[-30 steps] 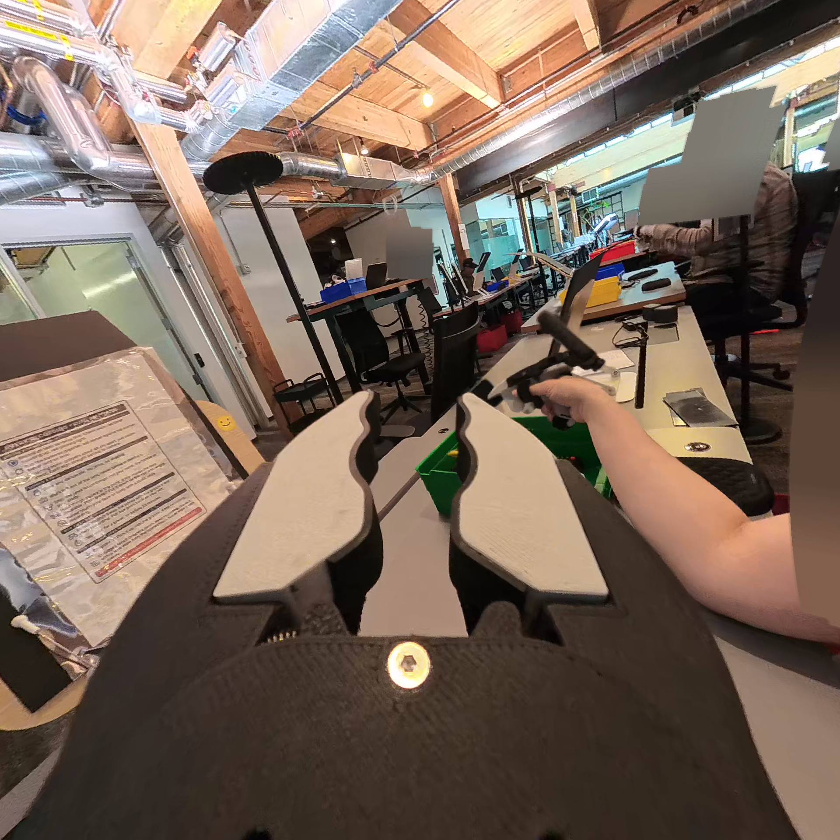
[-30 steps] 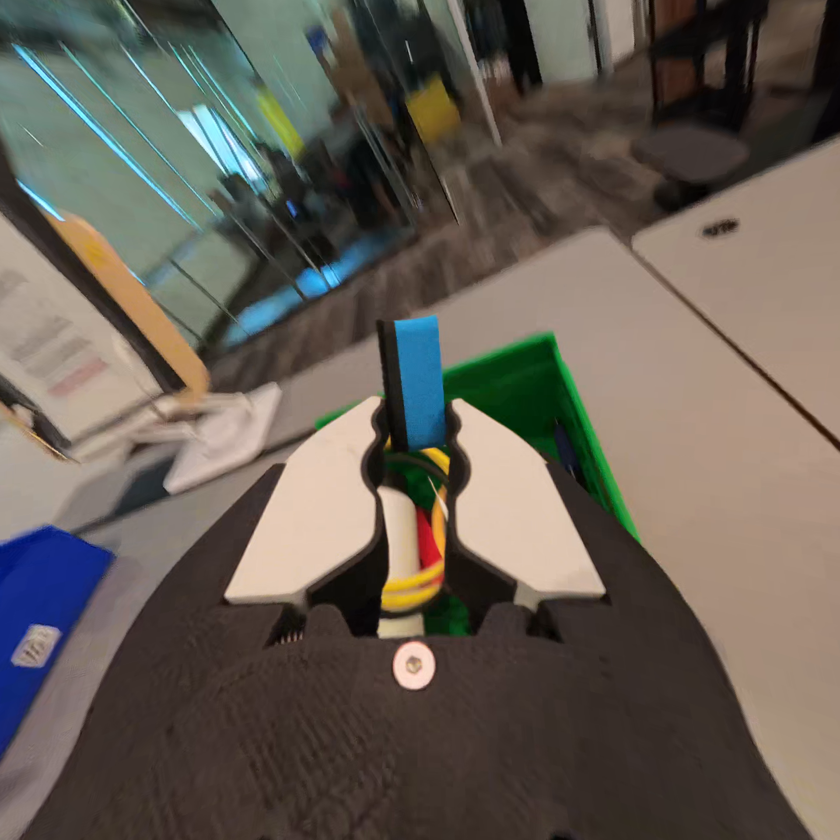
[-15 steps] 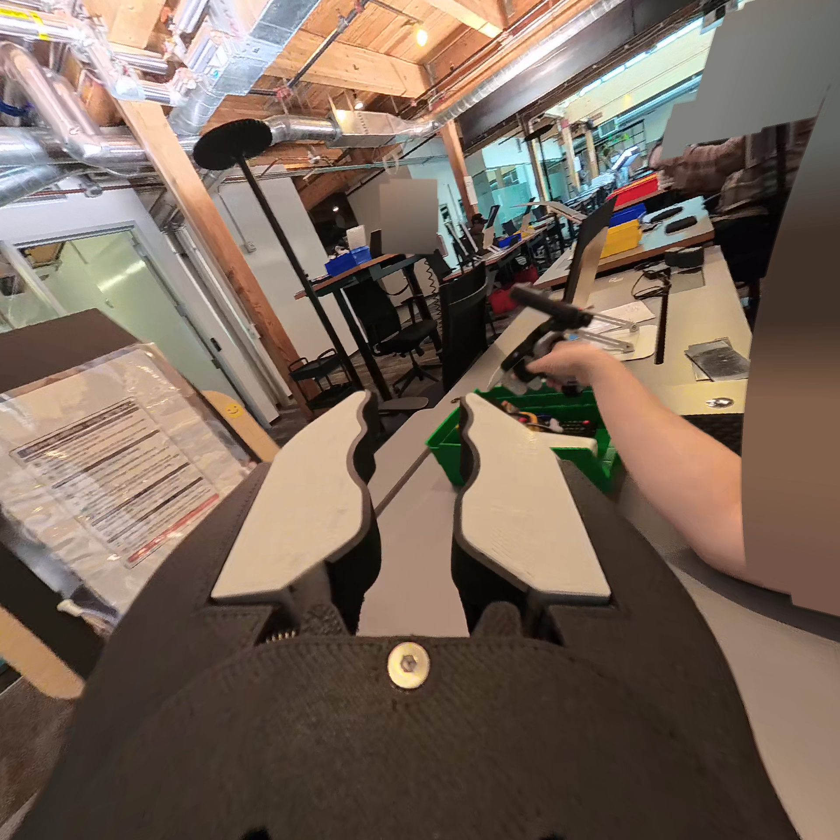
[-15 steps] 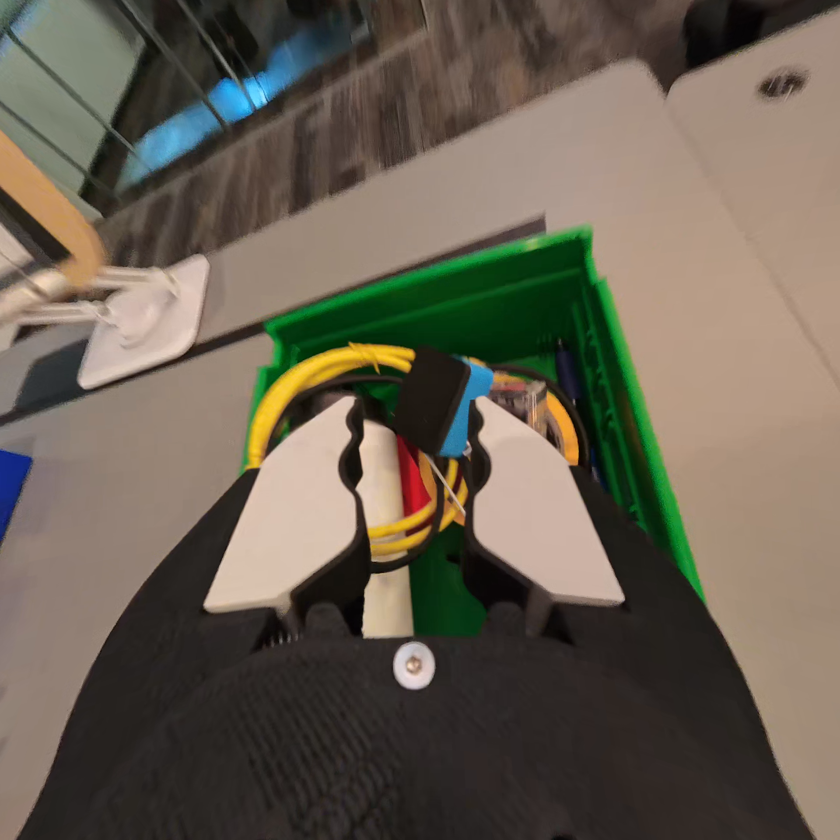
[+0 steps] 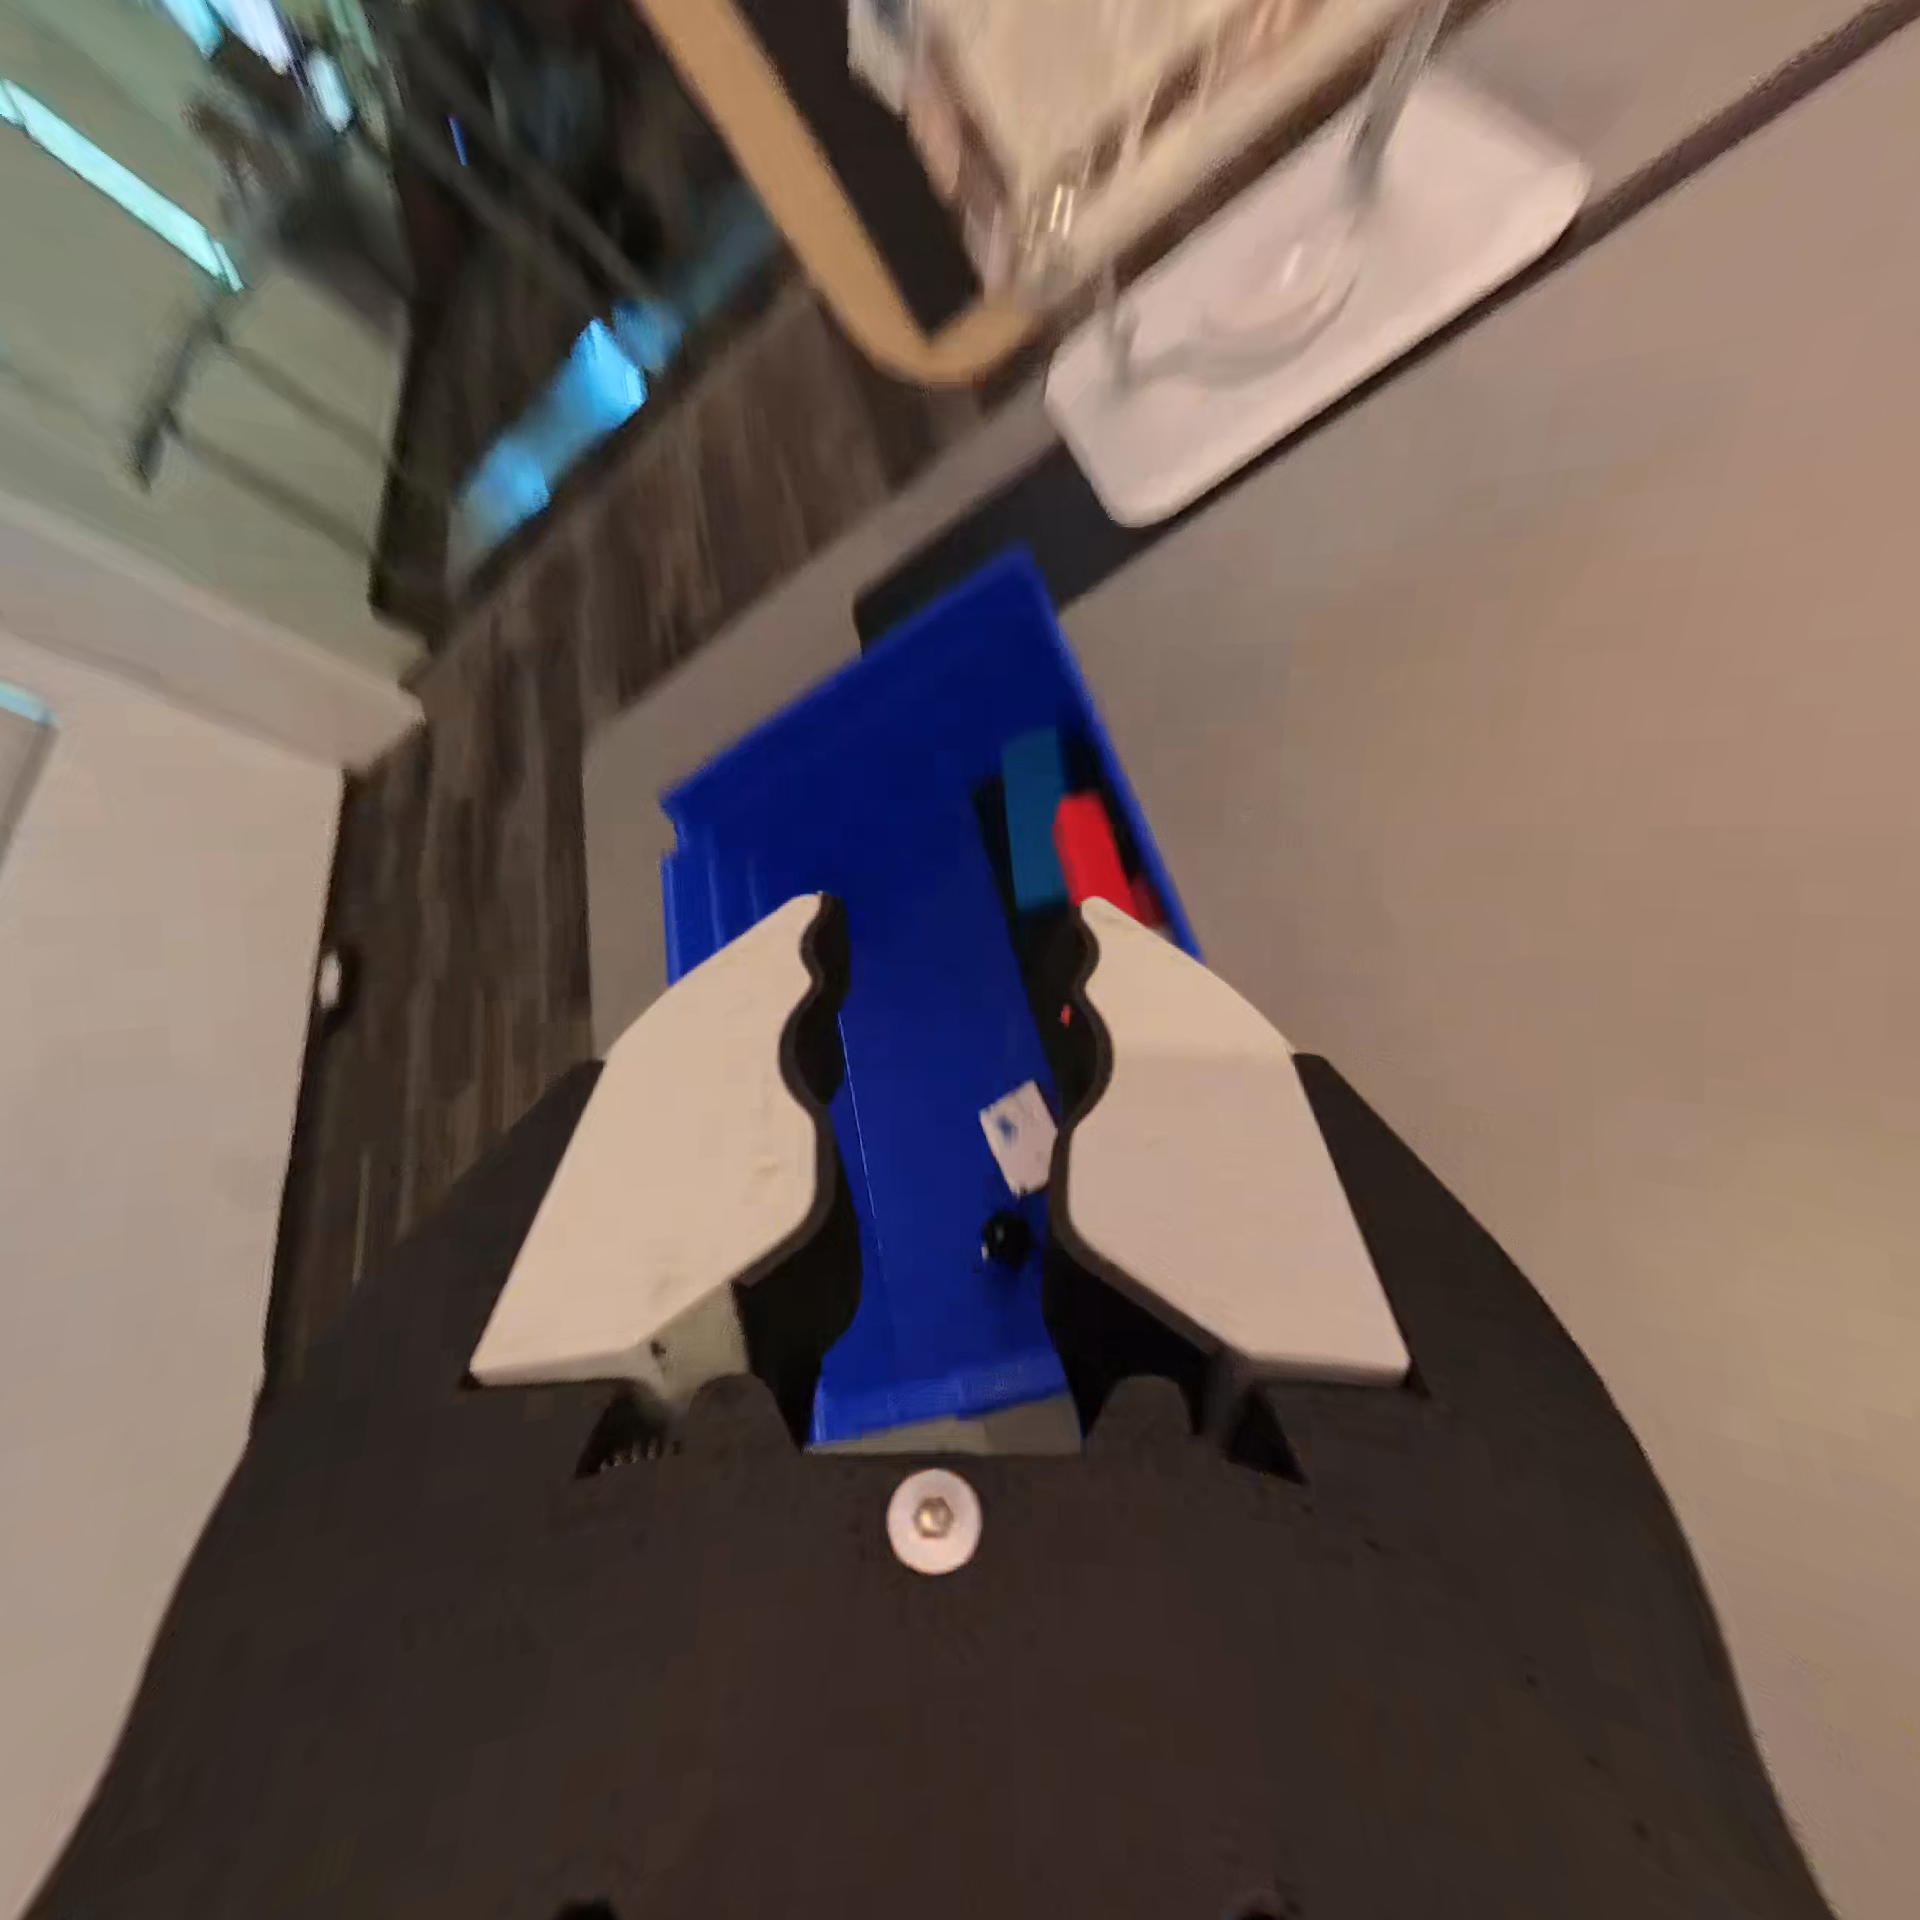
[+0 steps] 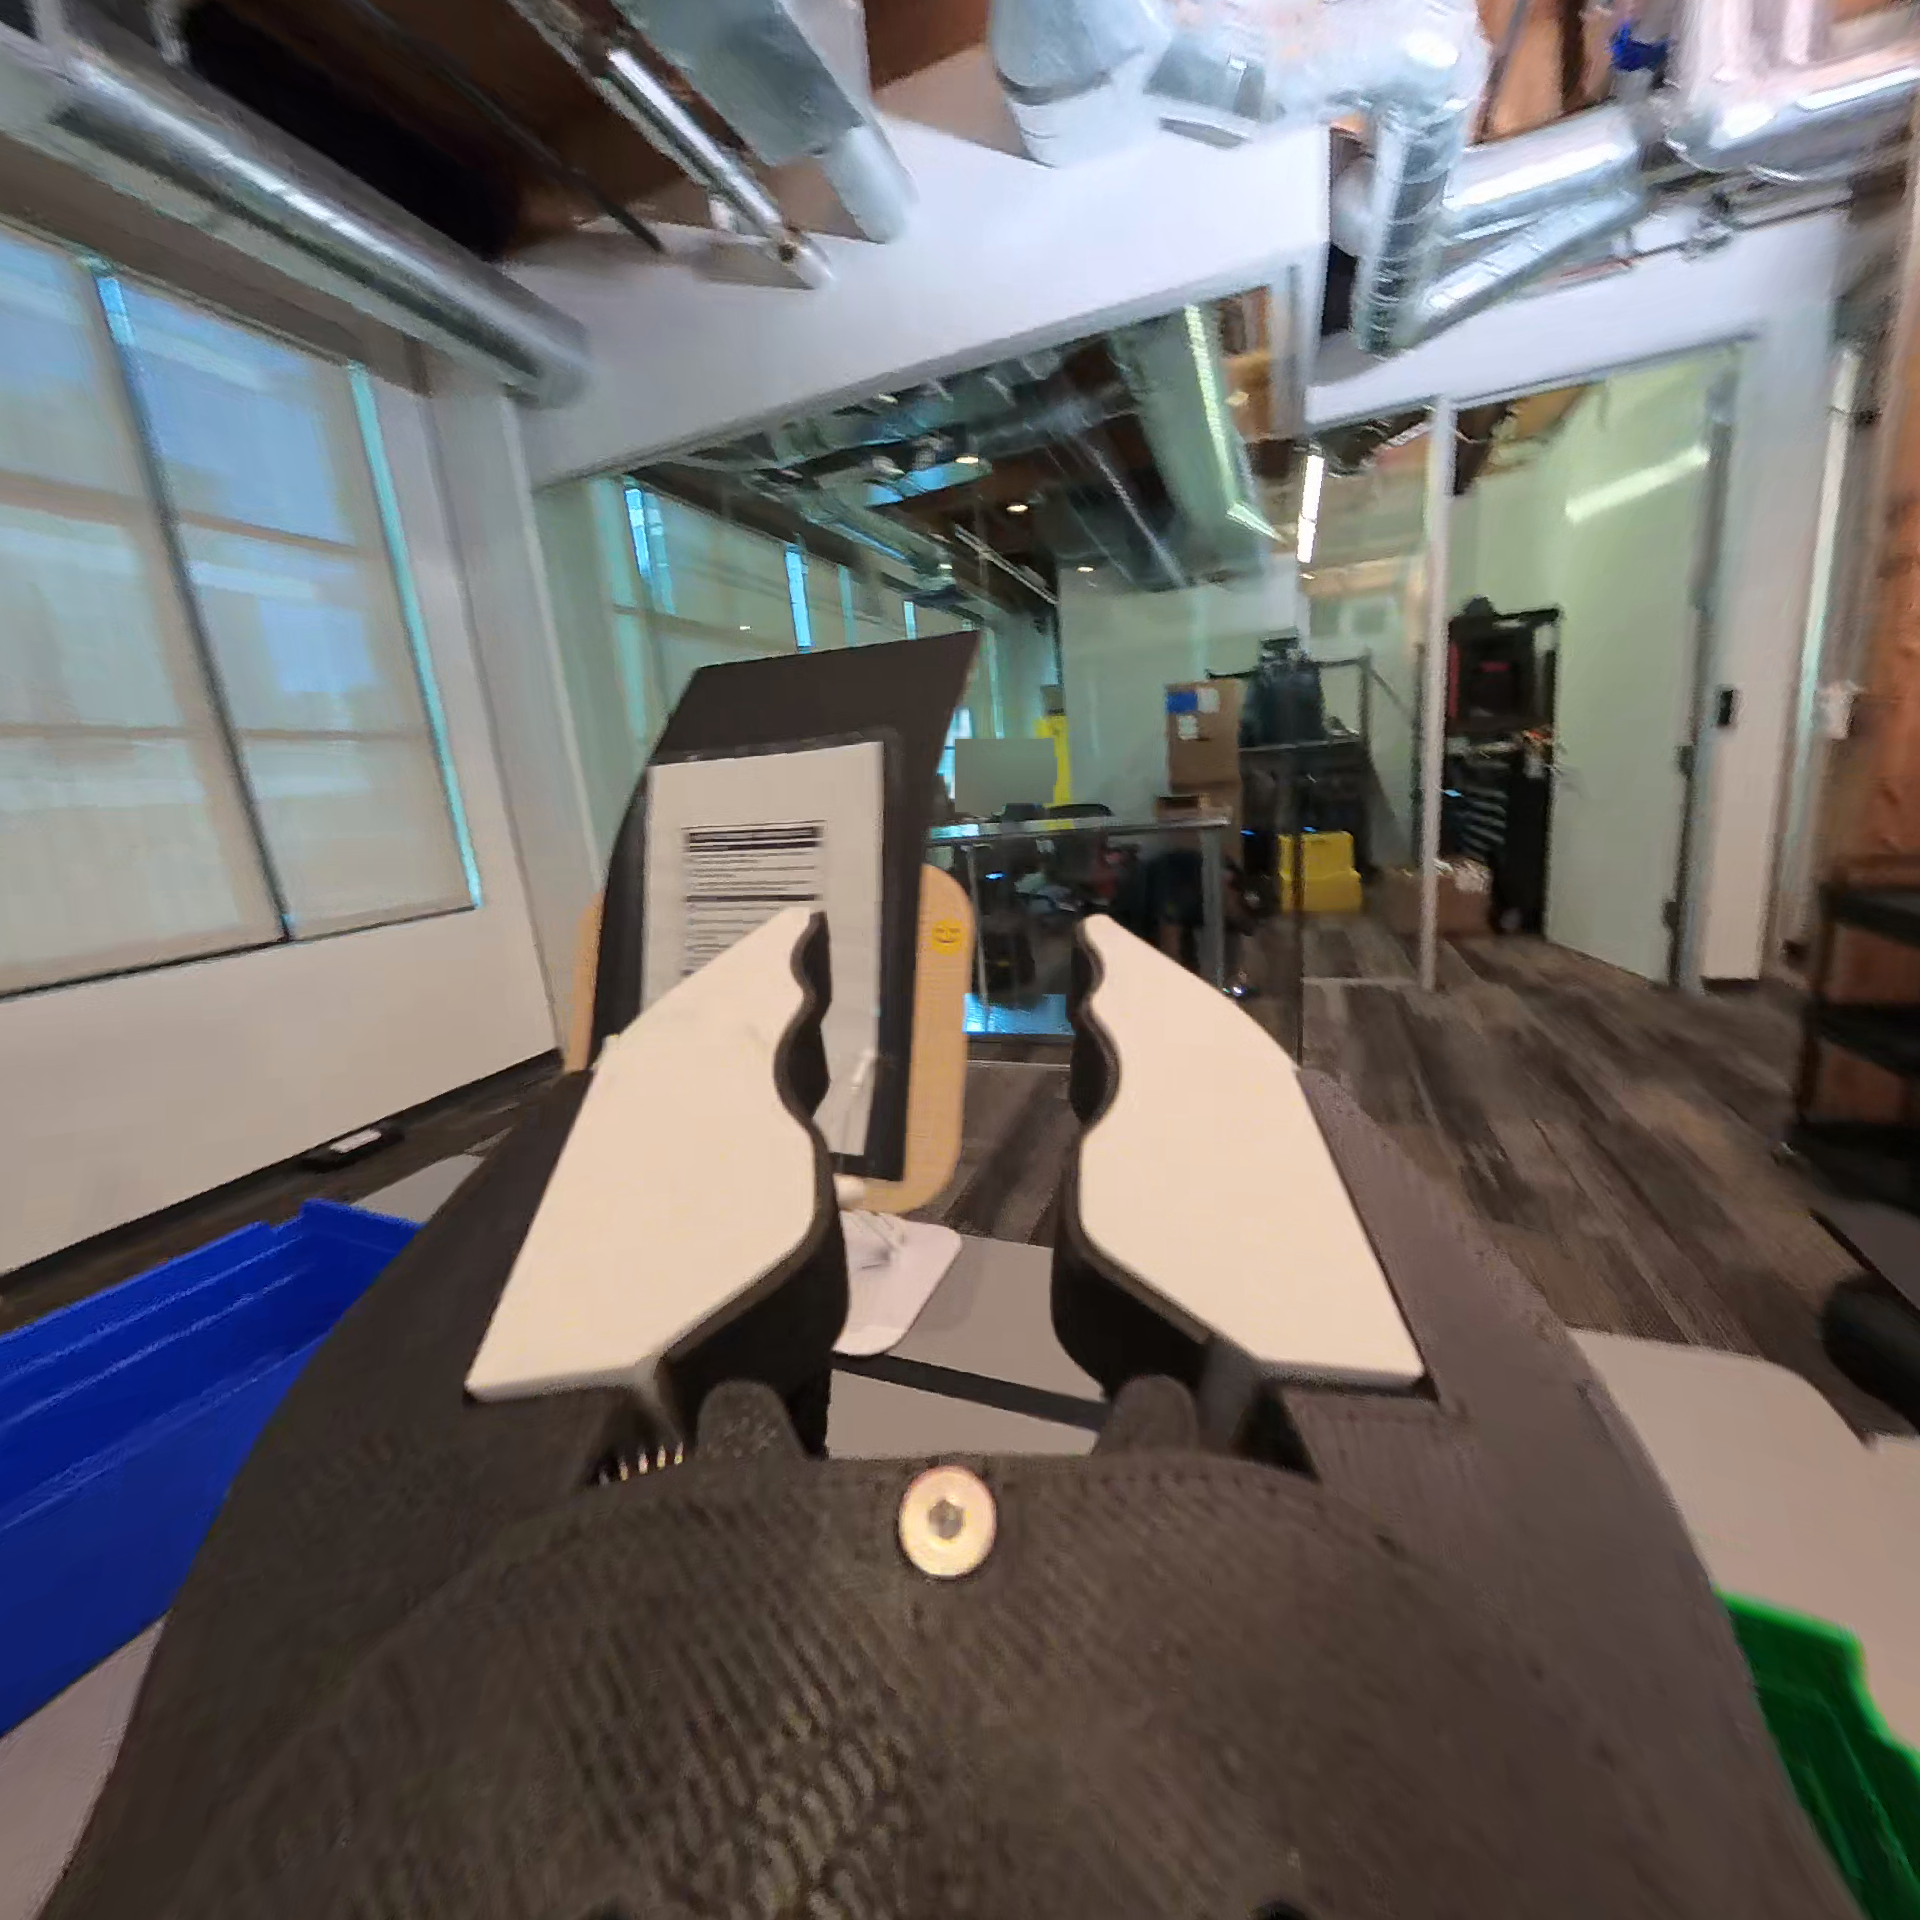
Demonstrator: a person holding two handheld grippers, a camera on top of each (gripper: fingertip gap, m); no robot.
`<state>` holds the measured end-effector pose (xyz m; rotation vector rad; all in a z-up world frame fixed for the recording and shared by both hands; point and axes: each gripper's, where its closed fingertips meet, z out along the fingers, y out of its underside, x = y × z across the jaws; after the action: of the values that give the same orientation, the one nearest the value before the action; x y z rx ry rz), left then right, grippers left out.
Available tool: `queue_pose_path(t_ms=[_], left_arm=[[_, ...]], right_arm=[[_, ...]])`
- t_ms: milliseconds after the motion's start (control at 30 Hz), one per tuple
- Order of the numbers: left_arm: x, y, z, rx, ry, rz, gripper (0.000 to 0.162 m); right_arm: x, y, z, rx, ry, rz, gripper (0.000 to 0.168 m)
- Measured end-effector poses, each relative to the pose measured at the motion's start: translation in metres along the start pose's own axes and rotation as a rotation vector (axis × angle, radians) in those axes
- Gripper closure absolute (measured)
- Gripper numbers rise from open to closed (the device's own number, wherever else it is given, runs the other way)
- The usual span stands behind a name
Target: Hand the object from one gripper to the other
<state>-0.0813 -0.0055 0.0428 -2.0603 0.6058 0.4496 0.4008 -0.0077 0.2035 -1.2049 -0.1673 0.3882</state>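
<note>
My left gripper points down over the blue bin on the grey table; its jaws stand well apart with nothing between them, only the bin's floor showing through the gap; inside the bin, against its right wall, lie a blue block and a red block side by side, just ahead of my right fingertip; a small white sticker sits on the bin floor between the fingers; the view is blurred, so finer detail I cannot make out. My right gripper is level and looks across the room; its jaws gape too, empty; beyond them stands a black sign board carrying a white sheet; the blue bin edges in low on the left, a green bin low on the right.
</note>
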Motion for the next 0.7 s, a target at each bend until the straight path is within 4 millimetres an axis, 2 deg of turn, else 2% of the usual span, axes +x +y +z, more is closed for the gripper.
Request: queue_pose_path(t_ms=[33,133,200,367,500,567,700], left_arm=[[-0.005,0.015,0.015,-0.088,-0.002,-0.029,0.120],[-0.021,0.061,0.053,-0.311,-0.024,-0.079,0.118],[-0.022,0.090,0.070,-0.417,0.015,-0.117,0.120],[-0.010,0.146,0.093,-0.619,0.169,-0.248,0.119],[0.006,0.165,0.105,-0.704,0.276,-0.335,0.119],[0.008,0.166,0.112,-0.705,0.285,-0.351,0.122],[0.015,0.169,0.119,-0.735,0.301,-0.363,0.113]], right_arm=[[-0.012,0.002,0.006,-0.009,-0.031,-0.018,0.124],[-0.039,0.012,0.023,-0.042,-0.084,-0.081,0.124],[-0.054,0.019,0.031,-0.067,-0.109,-0.126,0.124],[-0.074,0.030,0.040,-0.112,-0.138,-0.220,0.124],[-0.078,0.033,0.042,-0.122,-0.142,-0.246,0.124],[-0.077,0.033,0.042,-0.123,-0.141,-0.244,0.124],[-0.072,0.032,0.041,-0.123,-0.131,-0.235,0.124]])
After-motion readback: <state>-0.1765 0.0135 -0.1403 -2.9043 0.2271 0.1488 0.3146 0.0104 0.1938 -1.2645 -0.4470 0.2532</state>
